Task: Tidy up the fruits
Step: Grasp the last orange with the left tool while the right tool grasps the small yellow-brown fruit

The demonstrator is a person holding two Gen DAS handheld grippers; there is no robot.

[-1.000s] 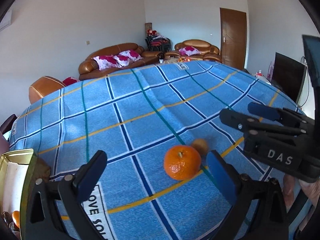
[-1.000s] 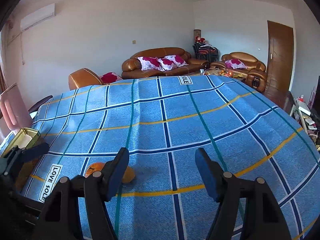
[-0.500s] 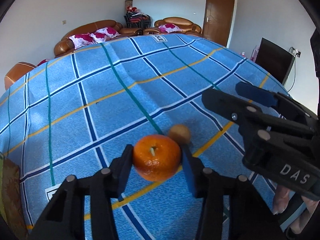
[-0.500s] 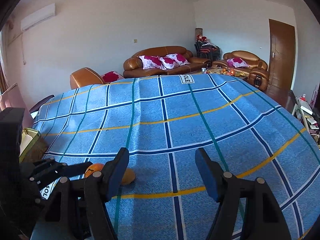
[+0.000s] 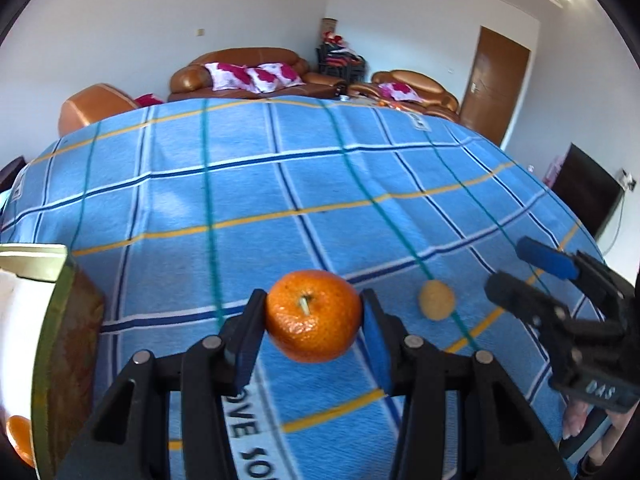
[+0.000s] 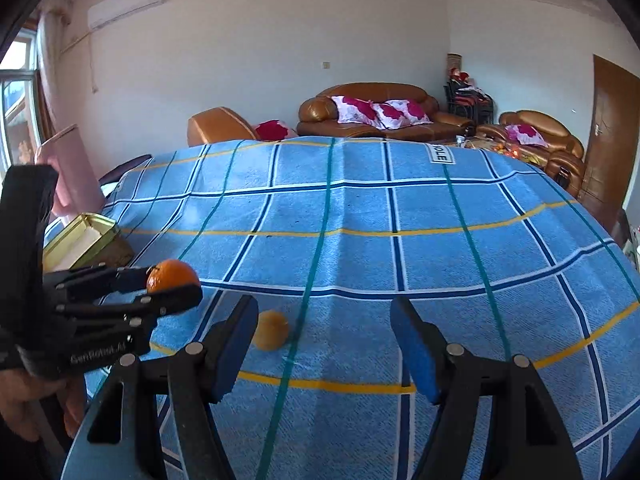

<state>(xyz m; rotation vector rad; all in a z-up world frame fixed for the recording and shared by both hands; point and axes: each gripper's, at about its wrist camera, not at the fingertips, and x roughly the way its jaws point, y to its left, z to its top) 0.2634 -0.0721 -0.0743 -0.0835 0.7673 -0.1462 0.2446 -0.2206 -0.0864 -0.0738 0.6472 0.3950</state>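
My left gripper [image 5: 313, 312] is shut on an orange mandarin [image 5: 313, 316], held just above the blue checked cloth [image 5: 280, 184]; the right wrist view shows the same mandarin [image 6: 172, 274] in that gripper [image 6: 176, 284] at the left. A small yellowish fruit [image 5: 436, 300] lies on the cloth to the right of it, seen also as a small fruit [image 6: 272, 330] beside my right gripper's left finger. My right gripper [image 6: 324, 340] is open with nothing between its pads, and it appears as the black gripper [image 5: 532, 276] at the right edge.
A gold tin box [image 5: 48, 344] stands open at the table's left edge, with another orange [image 5: 20, 432] inside; the right wrist view shows the tin [image 6: 84, 236] too. Sofas [image 6: 372, 112] and a door [image 6: 612, 140] lie beyond the table. A person's hand [image 6: 36, 400] holds the left gripper.
My left gripper closed around the mandarin, lifted it off the cloth and moved it leftward, away from the small yellowish fruit. The right gripper shifted slightly toward that fruit and stayed open.
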